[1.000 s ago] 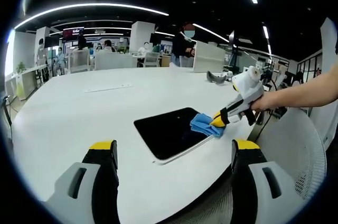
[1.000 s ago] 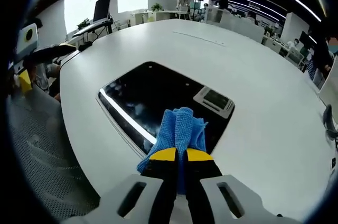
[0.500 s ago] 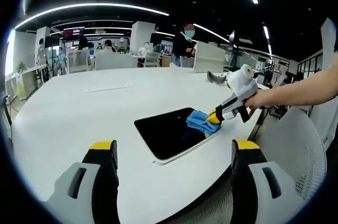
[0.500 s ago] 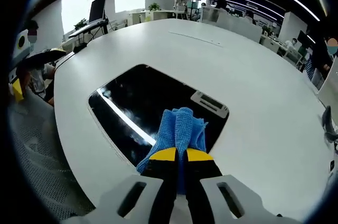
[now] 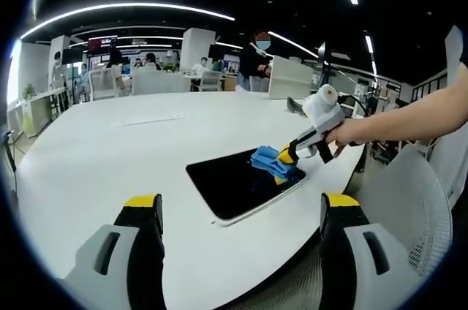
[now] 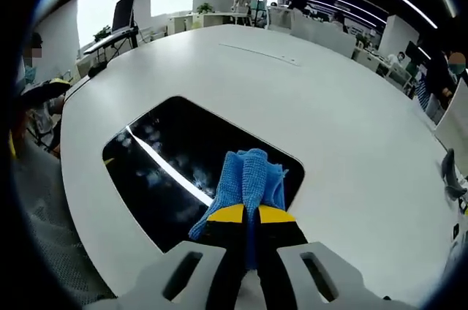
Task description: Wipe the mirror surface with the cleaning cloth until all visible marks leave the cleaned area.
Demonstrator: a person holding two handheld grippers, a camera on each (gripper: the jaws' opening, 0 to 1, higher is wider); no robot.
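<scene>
On the white table [image 5: 88, 156], near its edge closest to the person, lies the mirror [image 5: 238, 182], a dark rounded-rectangle panel lying flat and reflecting ceiling light strips.

Right gripper view: right gripper [image 6: 244, 216] jaws together, clamped on the blue cleaning cloth [image 6: 250, 178]. Cloth bunches forward of the yellow-tipped jaws and rests on the mirror [image 6: 183, 156], at the part of the glass nearest this gripper. Pale smudges and specks visible on the glass to the left of the cloth, beside a bright reflected strip.

Left gripper view: left gripper [image 5: 241, 211] held off the table edge, jaws wide apart, nothing between them; mirror sits between and beyond the two jaw tips. Right gripper [image 5: 287, 155] enters from the right, held in a person's hand [image 5: 344, 133], bare forearm behind. Its tip presses the cloth [image 5: 269, 161] onto the mirror's far right corner.

Background: open office with desks, several people standing or seated far off, a mesh chair back [image 5: 409, 208] at right, a grey object [image 5: 296, 107] on the table's far side.
</scene>
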